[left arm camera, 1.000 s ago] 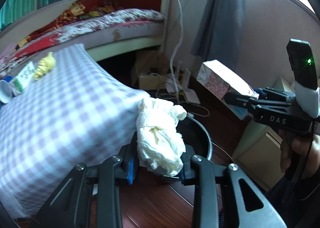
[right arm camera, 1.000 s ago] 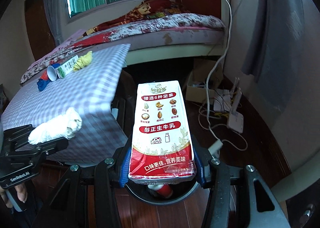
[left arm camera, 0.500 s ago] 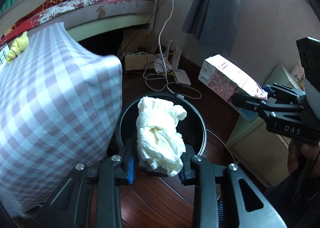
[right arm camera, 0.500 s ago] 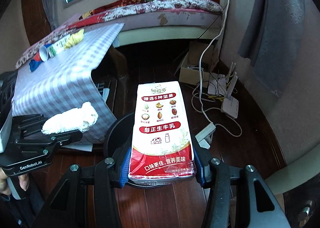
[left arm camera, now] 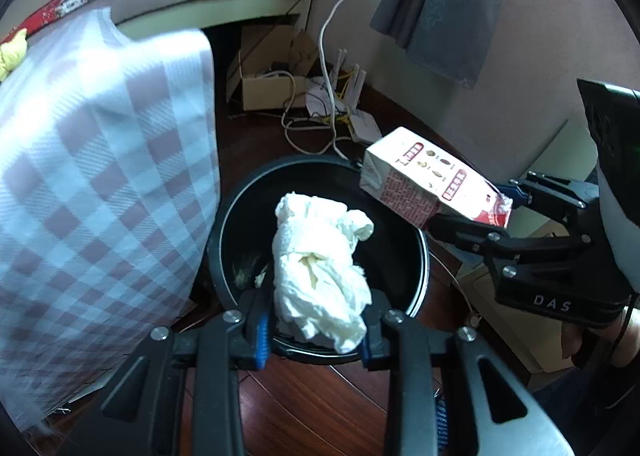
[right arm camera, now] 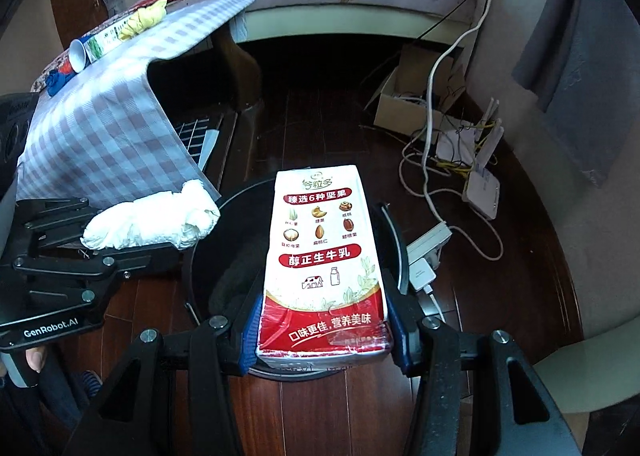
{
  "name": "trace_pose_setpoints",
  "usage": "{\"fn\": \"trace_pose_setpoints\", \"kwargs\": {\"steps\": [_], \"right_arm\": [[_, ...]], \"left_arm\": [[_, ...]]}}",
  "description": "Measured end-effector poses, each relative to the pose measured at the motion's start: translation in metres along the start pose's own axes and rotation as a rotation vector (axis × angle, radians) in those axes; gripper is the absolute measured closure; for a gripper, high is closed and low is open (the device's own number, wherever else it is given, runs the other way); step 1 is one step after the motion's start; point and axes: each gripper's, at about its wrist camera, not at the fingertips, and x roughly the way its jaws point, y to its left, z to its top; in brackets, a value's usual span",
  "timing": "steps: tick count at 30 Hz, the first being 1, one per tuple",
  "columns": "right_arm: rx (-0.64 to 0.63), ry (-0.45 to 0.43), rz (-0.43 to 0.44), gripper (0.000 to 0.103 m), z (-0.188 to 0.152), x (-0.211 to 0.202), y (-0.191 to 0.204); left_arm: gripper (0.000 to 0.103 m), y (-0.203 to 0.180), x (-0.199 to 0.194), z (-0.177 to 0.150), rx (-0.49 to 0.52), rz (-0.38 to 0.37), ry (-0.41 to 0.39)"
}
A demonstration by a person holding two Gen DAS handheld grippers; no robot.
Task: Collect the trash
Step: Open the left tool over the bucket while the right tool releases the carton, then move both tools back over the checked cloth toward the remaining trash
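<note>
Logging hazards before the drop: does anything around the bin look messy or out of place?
Yes. Behind the black bin, white cables and a power strip sprawl loose across the wooden floor. The checkered cloth hangs askew off its table corner.

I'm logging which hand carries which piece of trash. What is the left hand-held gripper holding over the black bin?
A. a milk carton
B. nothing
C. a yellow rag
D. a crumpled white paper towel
D: the left hand-held gripper is shut on a crumpled white paper towel above the open black bin, while the milk carton sits in the right hand-held gripper.
</note>
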Motion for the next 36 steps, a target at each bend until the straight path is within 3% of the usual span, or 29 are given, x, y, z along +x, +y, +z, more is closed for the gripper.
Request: {"fn": "trace_pose_setpoints", "kwargs": {"steps": [3, 5, 6, 7, 9, 12, 14, 36], "right_arm": [[-0.013, 0.024, 0.008, 0.050, 0.004, 0.012, 0.000], [-0.023, 0.039, 0.016, 0.048, 0.006, 0.020, -0.001], [-0.038, 0.062, -0.007, 0.032, 0.006, 0.027, -0.002], [-0.036, 0.073, -0.040, 0.018, 0.005, 0.031, -0.003], [0.013, 0.066, -0.063, 0.016, 0.000, 0.033, -0.016], [0.067, 0.087, -0.090, 0.014, -0.006, 0.034, -0.031], [0.094, 0.085, -0.107, 0.001, -0.008, 0.031, -0.037], [0.089, 0.043, -0.120, 0.001, -0.012, -0.007, -0.006]], "left_arm": [[0.069, -0.001, 0.009, 0.002, 0.001, 0.004, 0.015], [0.063, -0.001, 0.014, 0.001, -0.011, -0.020, 0.021], [0.052, -0.001, 0.015, -0.001, -0.016, -0.009, 0.018], [0.027, 0.000, 0.017, -0.003, -0.024, 0.012, 0.021], [0.017, 0.000, 0.017, -0.008, -0.036, 0.030, 0.007], [0.016, 0.001, 0.018, -0.015, -0.034, 0.066, 0.016], [0.013, 0.004, 0.017, -0.019, -0.045, 0.089, 0.016], [0.006, 0.019, -0.020, -0.026, -0.069, 0.160, -0.041]]}}
